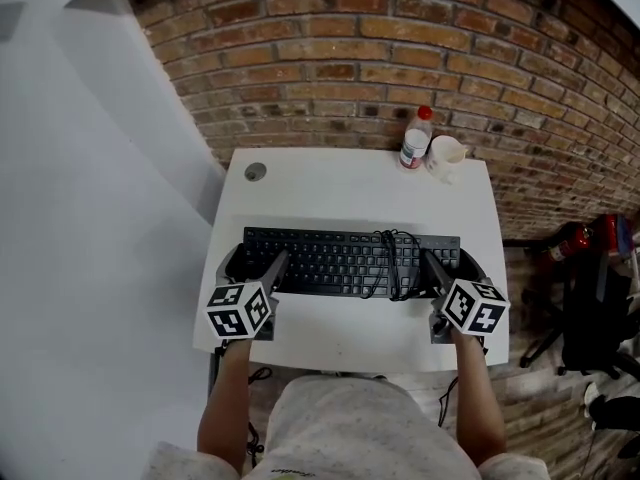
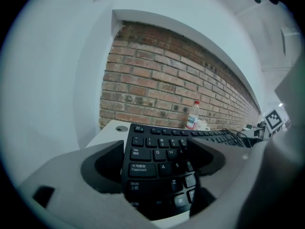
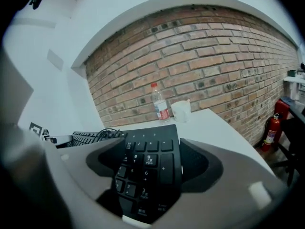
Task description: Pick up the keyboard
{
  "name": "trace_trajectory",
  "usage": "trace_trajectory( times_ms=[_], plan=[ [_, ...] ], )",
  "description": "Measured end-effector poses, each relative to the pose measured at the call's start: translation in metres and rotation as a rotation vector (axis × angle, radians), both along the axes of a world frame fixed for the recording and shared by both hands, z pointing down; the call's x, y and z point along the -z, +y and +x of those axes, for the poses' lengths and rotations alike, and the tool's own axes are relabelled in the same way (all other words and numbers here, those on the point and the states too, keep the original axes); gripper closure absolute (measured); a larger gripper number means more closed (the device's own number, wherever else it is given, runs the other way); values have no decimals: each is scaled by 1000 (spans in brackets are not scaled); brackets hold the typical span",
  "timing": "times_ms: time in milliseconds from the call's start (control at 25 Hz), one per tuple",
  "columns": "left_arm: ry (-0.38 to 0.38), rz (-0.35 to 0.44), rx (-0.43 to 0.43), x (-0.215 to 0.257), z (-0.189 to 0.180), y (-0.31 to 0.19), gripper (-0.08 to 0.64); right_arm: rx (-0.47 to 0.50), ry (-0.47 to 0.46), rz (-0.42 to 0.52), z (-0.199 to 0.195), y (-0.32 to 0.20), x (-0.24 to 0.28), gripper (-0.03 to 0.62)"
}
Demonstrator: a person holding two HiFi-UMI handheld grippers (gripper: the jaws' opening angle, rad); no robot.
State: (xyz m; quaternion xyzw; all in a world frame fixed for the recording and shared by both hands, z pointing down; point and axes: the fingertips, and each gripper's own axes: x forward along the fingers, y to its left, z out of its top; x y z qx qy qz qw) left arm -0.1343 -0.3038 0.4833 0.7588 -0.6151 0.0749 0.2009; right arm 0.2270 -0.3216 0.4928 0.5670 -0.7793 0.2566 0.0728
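Rough brick wall [image 1: 400,48] behind smooth white table [image 1: 340,183]; black keyboard [image 1: 320,258] flat across table's front half — coiled cable [image 1: 390,263] on top. Left gripper [image 1: 257,257], right gripper [image 1: 450,258] at table's front corners — jaws spread wide, one keyboard end between each pair.

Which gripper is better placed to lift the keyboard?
Left, narrowly. Both the left gripper and right gripper have open fingers straddling an end of the keyboard, but the coiled cable lies nearer the right end.
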Motion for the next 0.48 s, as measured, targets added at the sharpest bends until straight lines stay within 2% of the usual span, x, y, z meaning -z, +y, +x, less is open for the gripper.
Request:
trace_trajectory(
  times_ms=[480],
  plan=[
    [6,225,7,103,7,-3,153,-5,0,238,6,-4,110,227]
  ],
)
